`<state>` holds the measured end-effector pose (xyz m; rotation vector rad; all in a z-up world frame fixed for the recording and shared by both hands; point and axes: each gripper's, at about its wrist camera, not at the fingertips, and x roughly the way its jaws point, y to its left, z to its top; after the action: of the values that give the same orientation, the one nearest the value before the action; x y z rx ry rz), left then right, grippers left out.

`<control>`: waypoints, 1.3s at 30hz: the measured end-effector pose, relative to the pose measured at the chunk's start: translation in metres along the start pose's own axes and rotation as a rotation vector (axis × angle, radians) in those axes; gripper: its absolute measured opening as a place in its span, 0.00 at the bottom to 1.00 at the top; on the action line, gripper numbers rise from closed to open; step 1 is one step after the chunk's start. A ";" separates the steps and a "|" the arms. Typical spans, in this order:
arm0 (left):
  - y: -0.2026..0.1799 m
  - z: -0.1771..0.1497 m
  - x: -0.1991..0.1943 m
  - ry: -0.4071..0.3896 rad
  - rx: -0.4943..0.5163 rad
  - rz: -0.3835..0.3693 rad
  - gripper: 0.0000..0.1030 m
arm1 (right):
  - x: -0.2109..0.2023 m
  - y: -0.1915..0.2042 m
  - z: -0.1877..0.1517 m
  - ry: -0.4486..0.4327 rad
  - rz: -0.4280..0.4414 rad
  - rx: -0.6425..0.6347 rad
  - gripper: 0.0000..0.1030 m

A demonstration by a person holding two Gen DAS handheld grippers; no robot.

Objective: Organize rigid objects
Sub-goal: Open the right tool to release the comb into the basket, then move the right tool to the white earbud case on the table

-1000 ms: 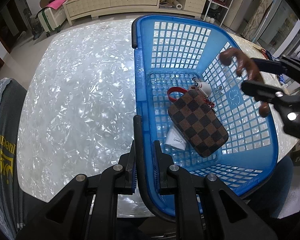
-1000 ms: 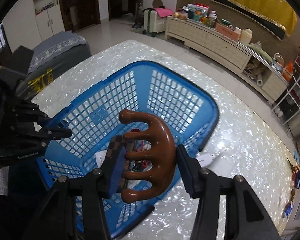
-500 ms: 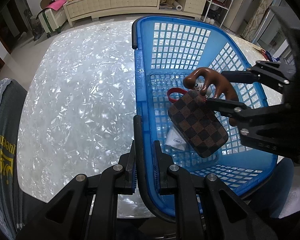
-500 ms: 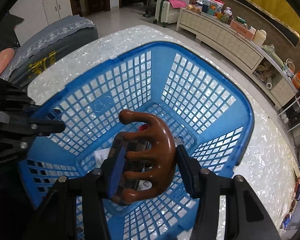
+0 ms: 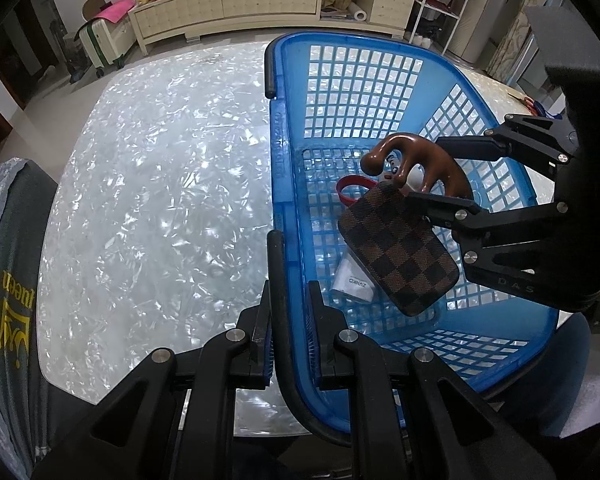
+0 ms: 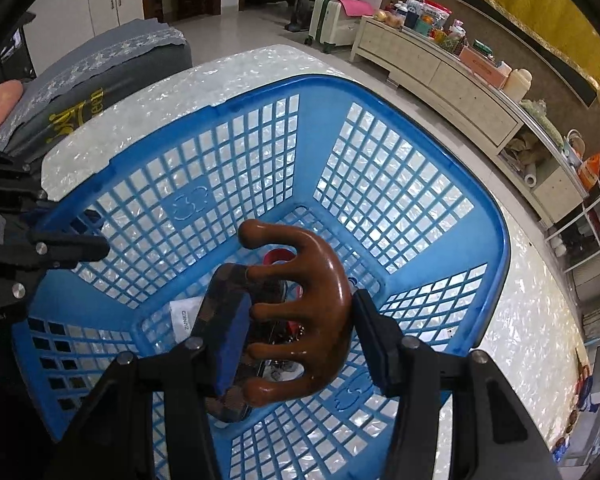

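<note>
my left gripper (image 5: 288,344) is clamped on the basket (image 5: 278,152) rim. my right gripper (image 6: 296,336) holds the massager (image 6: 312,312) inside the basket, just above the pouch (image 5: 400,252).

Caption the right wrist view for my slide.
Right gripper holds a brown wooden massager over the blue basket.

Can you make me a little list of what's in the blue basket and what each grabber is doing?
basket: blue basket on the shiny white table
left gripper: shut on the basket's black rim
right gripper: shut on the brown wooden massager, holding it over the inside of the basket
inside the basket: checkered brown pouch, white box partly under it, red loop
massager let go: not yet
</note>
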<state>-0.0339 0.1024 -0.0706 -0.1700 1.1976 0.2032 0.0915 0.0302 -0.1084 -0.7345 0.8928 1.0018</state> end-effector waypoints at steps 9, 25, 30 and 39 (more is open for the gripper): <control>0.001 0.000 0.000 0.000 -0.001 -0.001 0.14 | -0.004 -0.003 0.000 -0.009 0.026 0.027 0.60; 0.001 0.001 0.002 0.001 0.000 0.009 0.14 | -0.034 -0.013 -0.003 -0.056 0.042 0.079 1.00; 0.001 0.001 0.002 0.000 0.001 0.009 0.15 | -0.047 -0.012 -0.010 -0.065 0.029 0.096 1.00; -0.002 0.000 0.002 -0.002 0.007 0.020 0.15 | -0.072 -0.034 -0.027 -0.081 -0.018 0.174 1.00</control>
<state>-0.0329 0.1010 -0.0727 -0.1520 1.1977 0.2164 0.0961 -0.0328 -0.0537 -0.5503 0.8886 0.9184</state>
